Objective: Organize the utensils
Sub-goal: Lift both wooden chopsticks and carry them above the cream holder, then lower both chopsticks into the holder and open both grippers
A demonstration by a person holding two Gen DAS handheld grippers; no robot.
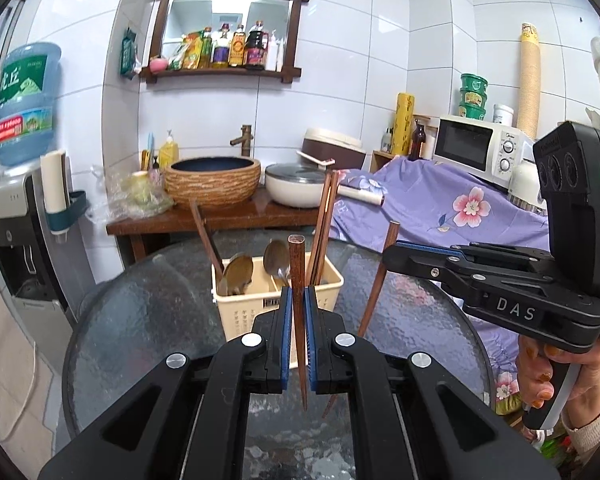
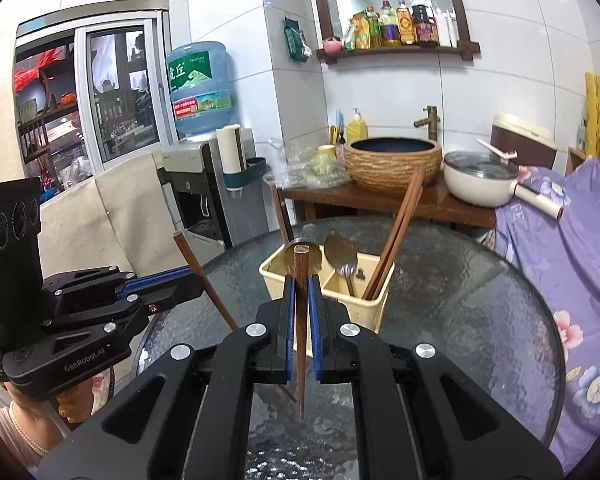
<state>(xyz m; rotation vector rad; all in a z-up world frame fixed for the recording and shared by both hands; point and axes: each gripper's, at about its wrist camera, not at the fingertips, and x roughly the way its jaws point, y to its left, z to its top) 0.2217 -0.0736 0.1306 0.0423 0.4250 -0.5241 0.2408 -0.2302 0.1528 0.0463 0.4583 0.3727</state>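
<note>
A cream utensil holder (image 1: 256, 308) (image 2: 364, 300) stands on the round glass table (image 1: 148, 312) (image 2: 460, 304), with spoons (image 1: 240, 270) (image 2: 340, 254) and chopsticks (image 1: 326, 220) (image 2: 400, 232) standing in it. My left gripper (image 1: 299, 296) is shut on a dark wooden chopstick (image 1: 298, 276), held upright in front of the holder. My right gripper (image 2: 301, 284) is shut on another wooden chopstick (image 2: 301, 320), also upright near the holder. Each gripper shows in the other's view, the right one (image 1: 392, 258) and the left one (image 2: 194, 280), each clamping its chopstick (image 1: 378, 284) (image 2: 204, 276).
Behind the table stands a wooden counter (image 1: 220, 220) with a woven basin (image 1: 214, 178), a lidded pot (image 1: 300, 186) and a tap. A purple floral cloth (image 1: 440, 204) (image 2: 560, 260) covers furniture at the right, with a microwave (image 1: 480, 146). A water dispenser (image 2: 196, 168) stands at the left.
</note>
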